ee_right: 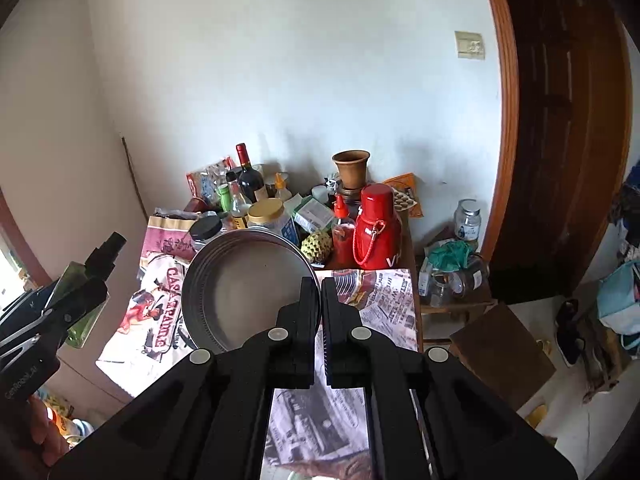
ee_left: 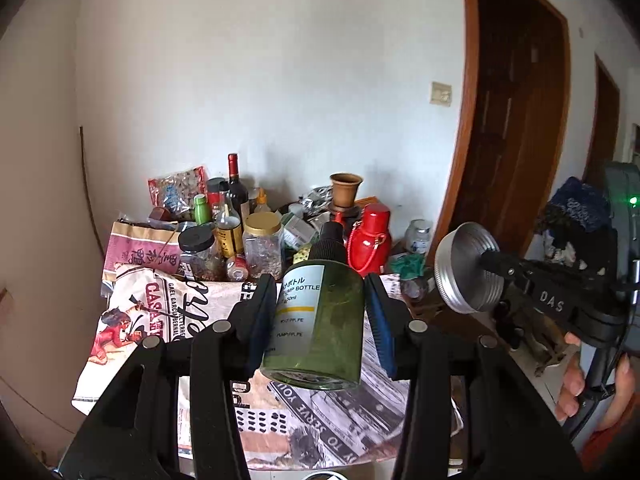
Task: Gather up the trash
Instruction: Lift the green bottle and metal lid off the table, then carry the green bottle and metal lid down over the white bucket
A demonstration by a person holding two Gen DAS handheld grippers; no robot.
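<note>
My left gripper (ee_left: pixel 320 312) pinches a green pump bottle (ee_left: pixel 320 320) by its sides. The bottle has a black top and a white label. It hangs in the air over the table (ee_left: pixel 340 420), which is covered with newspaper. My right gripper (ee_right: pixel 319 292) is pressed tight on the rim of a round silver lid (ee_right: pixel 244 284), also up in the air. Behind them stand a red flask (ee_right: pixel 378 232) and many jars.

Surface finishes, cluttered desk

Pump bottle (ee_left: pixel 320 320): translucent green plastic, glossy, paper label. Lid (ee_right: pixel 248 288): brushed metal, dull sheen, threaded rim. Claw pads (ee_left: pixel 380 320): matt blue; arms matt black plastic. Red flask (ee_right: pixel 378 232): glossy. Door frame (ee_left: pixel 468 120): varnished wood. Desk cover (ee_right: pixel 384 300): printed paper.
</note>
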